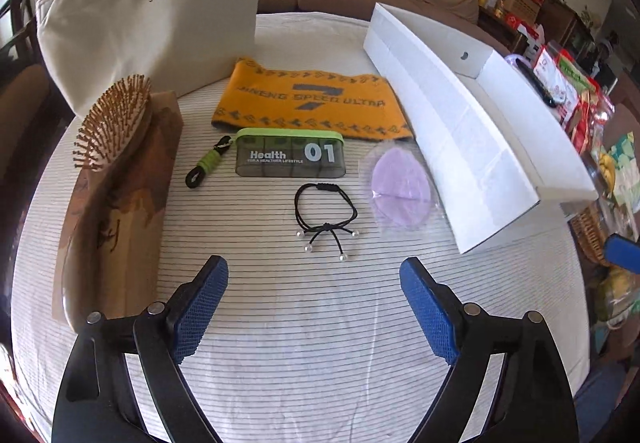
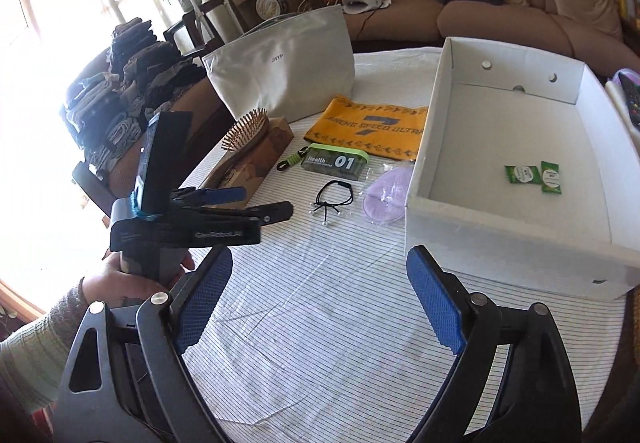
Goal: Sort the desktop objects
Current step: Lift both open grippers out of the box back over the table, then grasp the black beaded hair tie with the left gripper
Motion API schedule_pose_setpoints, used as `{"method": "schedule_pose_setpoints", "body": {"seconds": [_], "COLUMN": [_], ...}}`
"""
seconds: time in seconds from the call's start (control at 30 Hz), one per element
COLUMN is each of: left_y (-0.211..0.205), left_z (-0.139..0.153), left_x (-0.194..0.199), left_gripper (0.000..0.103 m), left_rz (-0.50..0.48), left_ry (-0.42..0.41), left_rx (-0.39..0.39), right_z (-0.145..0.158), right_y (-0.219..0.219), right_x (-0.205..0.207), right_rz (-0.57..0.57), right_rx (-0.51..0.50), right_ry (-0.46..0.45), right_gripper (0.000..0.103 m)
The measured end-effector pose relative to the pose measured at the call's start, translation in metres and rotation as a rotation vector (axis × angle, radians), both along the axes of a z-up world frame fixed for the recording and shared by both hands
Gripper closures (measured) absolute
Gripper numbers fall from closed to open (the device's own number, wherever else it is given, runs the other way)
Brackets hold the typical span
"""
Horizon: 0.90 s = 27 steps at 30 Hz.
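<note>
Nearest the lens, both sets of tongs stand wide and empty; the left gripper [image 1: 314, 303] has only bare striped tablecloth [image 1: 312, 363] between its blue pads [image 1: 200, 307], and the right gripper [image 2: 320, 301] is spread just as far, gripping nothing, touching nothing. Straight ahead of the left tongs, and the closest thing to them, lies the black hair tie [image 1: 325, 217]; its loop sits on the far side, its pearl-tipped tails trail back toward the jaws, so its long axis runs roughly along the line of approach; I'd say the left hand is the nearer one for it, since from the right wrist view the tie [image 2: 334, 201] lies further off and left of centre, with the left tool [image 2: 192, 211] and the person's hand [image 2: 132, 275] already hanging near that side. Just right of the tie, the purple pad in clear wrap [image 1: 402, 189] lies flat beside the white box [image 1: 460, 147]; a step beyond, the green pill case [image 1: 290, 155] lies broadside, its length running across the view, with a green-and-black cord [image 1: 208, 161] just left of it. On the left edge a hairbrush [image 1: 112, 123] rests on its brown carton [image 1: 120, 203]. Further back, the yellow towel [image 1: 312, 101] is spread flat; behind it the grey pouch [image 1: 160, 15] stands upright. The box holds two green sachets [image 2: 532, 175] on its floor; the rest is still out on the cloth, so the sorting looks barely begun.
</note>
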<state>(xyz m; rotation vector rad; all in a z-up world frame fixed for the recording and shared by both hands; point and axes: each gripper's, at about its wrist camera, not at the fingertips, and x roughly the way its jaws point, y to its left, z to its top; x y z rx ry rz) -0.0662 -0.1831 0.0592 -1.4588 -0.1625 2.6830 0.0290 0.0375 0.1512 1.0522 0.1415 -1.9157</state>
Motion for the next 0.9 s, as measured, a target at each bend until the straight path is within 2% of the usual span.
{"method": "schedule_pose_setpoints", "body": {"seconds": [0.1, 0.2, 0.33, 0.43, 0.6, 0.63, 0.67, 0.7, 0.8, 0.9], "left_y": [0.008, 0.009, 0.011, 0.012, 0.015, 0.015, 0.015, 0.013, 0.0, -0.012], "left_z": [-0.014, -0.028, -0.044, -0.054, -0.056, -0.056, -0.056, -0.056, -0.056, -0.052], "left_x": [-0.009, -0.022, -0.038, -0.044, -0.047, -0.046, -0.046, -0.047, -0.045, -0.039], "left_gripper": [0.016, 0.023, 0.054, 0.054, 0.054, 0.064, 0.086, 0.095, 0.097, 0.097], "left_rz": [-0.031, -0.042, -0.066, -0.065, -0.053, -0.054, -0.049, -0.044, -0.016, 0.013], "left_ry": [0.013, 0.006, -0.017, -0.034, -0.01, -0.004, 0.0, -0.003, -0.015, 0.003], "left_rx": [-0.074, -0.117, -0.13, -0.105, -0.091, -0.092, -0.095, -0.08, 0.015, 0.062], "right_z": [-0.011, -0.023, -0.036, -0.043, -0.051, -0.052, -0.053, -0.054, -0.056, -0.057], "right_y": [-0.001, -0.003, -0.006, -0.008, -0.01, -0.01, -0.011, -0.011, -0.012, -0.012], "right_x": [0.004, 0.004, 0.003, 0.0, -0.003, -0.003, -0.004, -0.004, -0.004, -0.004], "right_rz": [0.0, 0.0, 0.013, 0.02, 0.025, 0.025, 0.024, 0.024, 0.021, 0.022], "right_rx": [-0.011, -0.014, 0.003, 0.004, 0.018, 0.02, 0.023, 0.024, 0.023, 0.022], "right_ry": [-0.013, -0.034, -0.038, -0.064, -0.074, -0.077, -0.079, -0.08, -0.086, -0.089], "right_gripper": [0.015, 0.017, 0.018, 0.018, 0.018, 0.018, 0.018, 0.018, 0.018, 0.018]}}
